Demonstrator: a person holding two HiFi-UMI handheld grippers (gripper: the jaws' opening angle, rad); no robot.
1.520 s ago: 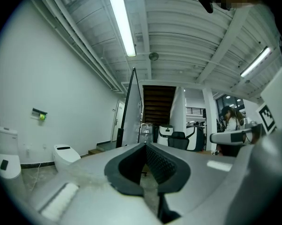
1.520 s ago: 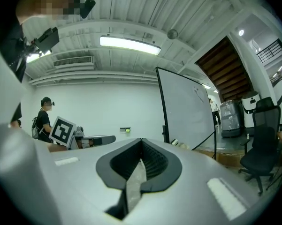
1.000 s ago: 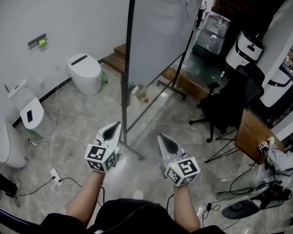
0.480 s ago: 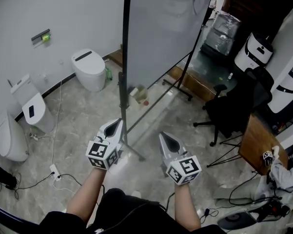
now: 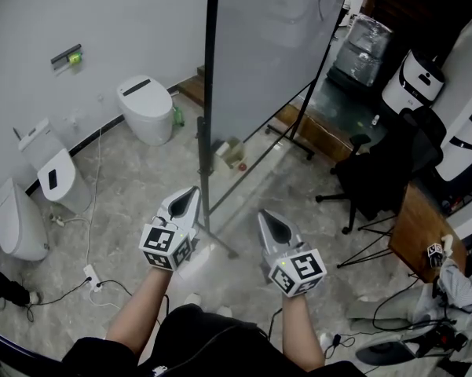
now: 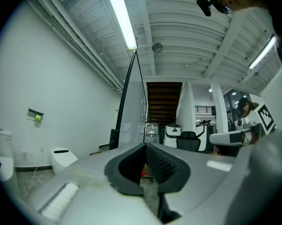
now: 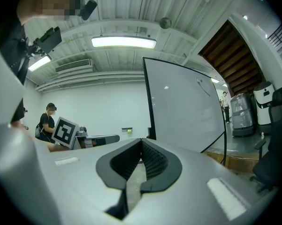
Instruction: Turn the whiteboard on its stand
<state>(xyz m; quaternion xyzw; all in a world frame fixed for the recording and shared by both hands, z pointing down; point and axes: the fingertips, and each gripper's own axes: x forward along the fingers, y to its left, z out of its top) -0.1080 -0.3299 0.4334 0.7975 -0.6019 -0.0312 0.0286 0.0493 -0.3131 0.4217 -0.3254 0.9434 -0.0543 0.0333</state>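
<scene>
Tongs first: the left tongs (image 5: 190, 192) are clenched on nothing, their ribbed pads pressed together with only air beyond the tips. The right tongs (image 5: 265, 217) are likewise closed and empty. Both are held low in front of the person, pointing forward, well apart from each other.

Ahead of them the whiteboard (image 5: 267, 45) stands upright on its stand (image 5: 206, 171) on the floor (image 5: 126, 203). Its dark near edge faces the person and its pale face runs away to the right. In the head view the left tips sit just beside the near post, though neither tool touches it. A toilet (image 5: 145, 108) stands near the wall to the left, and an office chair (image 5: 377, 171) sits well off to the right.

The turn has not begun; this looks like the approach. To do it well, both tongs should probably open before reaching the frame, then close on the board's near edge rather than on the post. A slow, even swing should keep the stand's foot (image 5: 220, 246) from skidding on the smooth floor. The board's far corner will likely need room on the chair side.
</scene>
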